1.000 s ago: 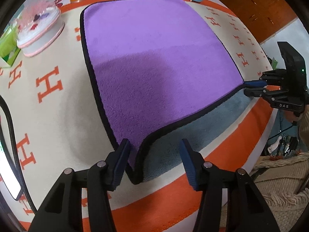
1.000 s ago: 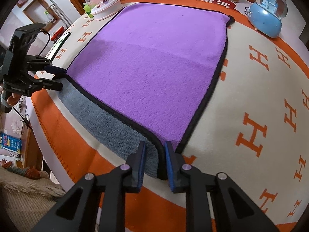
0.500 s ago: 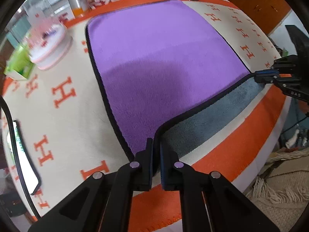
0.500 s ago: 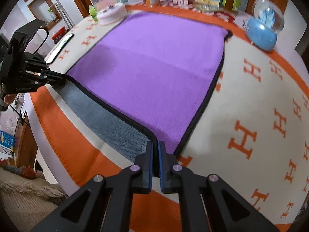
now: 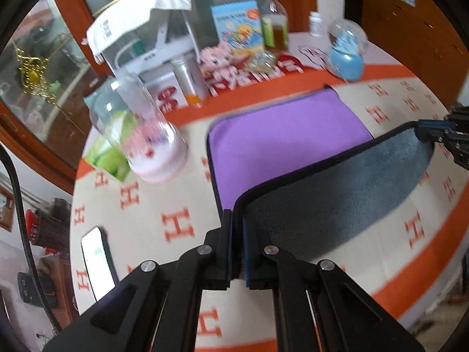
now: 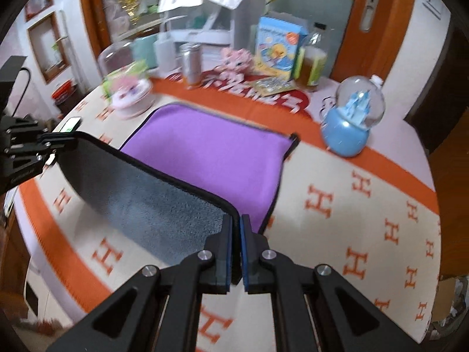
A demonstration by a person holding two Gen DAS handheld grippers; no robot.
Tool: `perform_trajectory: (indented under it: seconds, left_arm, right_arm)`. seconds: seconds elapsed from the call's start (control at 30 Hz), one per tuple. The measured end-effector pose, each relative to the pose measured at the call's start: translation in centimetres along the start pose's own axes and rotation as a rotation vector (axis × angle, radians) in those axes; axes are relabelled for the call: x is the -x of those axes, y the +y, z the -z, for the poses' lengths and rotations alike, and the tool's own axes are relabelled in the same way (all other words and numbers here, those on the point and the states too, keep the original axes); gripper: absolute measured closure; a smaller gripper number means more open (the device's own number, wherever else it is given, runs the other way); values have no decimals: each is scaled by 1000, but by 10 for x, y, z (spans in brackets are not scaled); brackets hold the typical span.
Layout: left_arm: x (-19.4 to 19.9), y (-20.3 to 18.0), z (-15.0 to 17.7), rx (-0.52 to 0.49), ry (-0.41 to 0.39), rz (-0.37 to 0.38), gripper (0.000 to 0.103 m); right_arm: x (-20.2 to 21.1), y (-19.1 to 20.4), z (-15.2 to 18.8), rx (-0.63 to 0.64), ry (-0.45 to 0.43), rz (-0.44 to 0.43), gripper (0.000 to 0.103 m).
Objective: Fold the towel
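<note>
The towel (image 5: 281,138) is purple on top and grey underneath, with a black hem. Its far half lies on the table; its near edge is lifted, grey side (image 5: 337,196) facing me. My left gripper (image 5: 237,220) is shut on the near left corner. My right gripper (image 6: 236,223) is shut on the near right corner, and shows in the left wrist view (image 5: 433,130) at the right. The towel (image 6: 211,149) also shows in the right wrist view, with the left gripper (image 6: 58,140) at the left, holding the hem taut.
The table (image 5: 140,211) has a cream cloth with orange H marks. A blue snow globe (image 6: 351,117) stands far right, a glass dome (image 5: 140,135) far left, a phone (image 5: 96,264) near left. Bottles, a box and toys (image 6: 234,61) line the back edge.
My left gripper closed on its corner, then both grippers lifted the near edge off the table and carried it toward the far side, turning the grey underside up.
</note>
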State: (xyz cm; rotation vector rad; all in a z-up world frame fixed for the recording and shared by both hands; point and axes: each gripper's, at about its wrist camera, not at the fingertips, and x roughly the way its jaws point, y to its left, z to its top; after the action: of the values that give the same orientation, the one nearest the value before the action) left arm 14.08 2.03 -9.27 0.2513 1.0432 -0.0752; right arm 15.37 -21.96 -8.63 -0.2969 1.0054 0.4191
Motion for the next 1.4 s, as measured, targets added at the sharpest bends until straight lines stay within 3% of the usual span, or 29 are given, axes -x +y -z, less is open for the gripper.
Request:
perform_trajectory:
  seconds: [0.23,0.43,0.73,0.97,1.0,1.13,1.2,1.3,1.4]
  left_arm:
    - [-42,21,-59,39,-29,-42,99]
    - [-98,28,-96,60,2,-78,99]
    - [-156,22,-116,78,55,-99,99]
    - [-186,19,-114,93,103,-120,94]
    - [-187,19,-113,94,107,-123,89]
    - [-182,20,-114,122,82,-114,40]
    - [-175,20,-114,127,57,-112,28]
    - [-162,20,-115,129,36,-121,20]
    - [-149,20,-114,136,25,-106,17]
  right_arm:
    - [-20,-17,-49,-56,-44,100,98]
    - [-65,-23,-84,-106,-34,174,98]
    - [-136,-40,-101,-164,54,221,98]
    - [-158,-40,-102,-162,92,227,98]
    - [-159,-40,-102,-162,92,225,97]
    - [-158,-41,-100,-200,88,209,93]
    - [-153,-42,-99,-225,79,197,85]
    - [-143,-41,-99,-237,61,203,71]
    - [-132,-38,-99,-236,44,210,64]
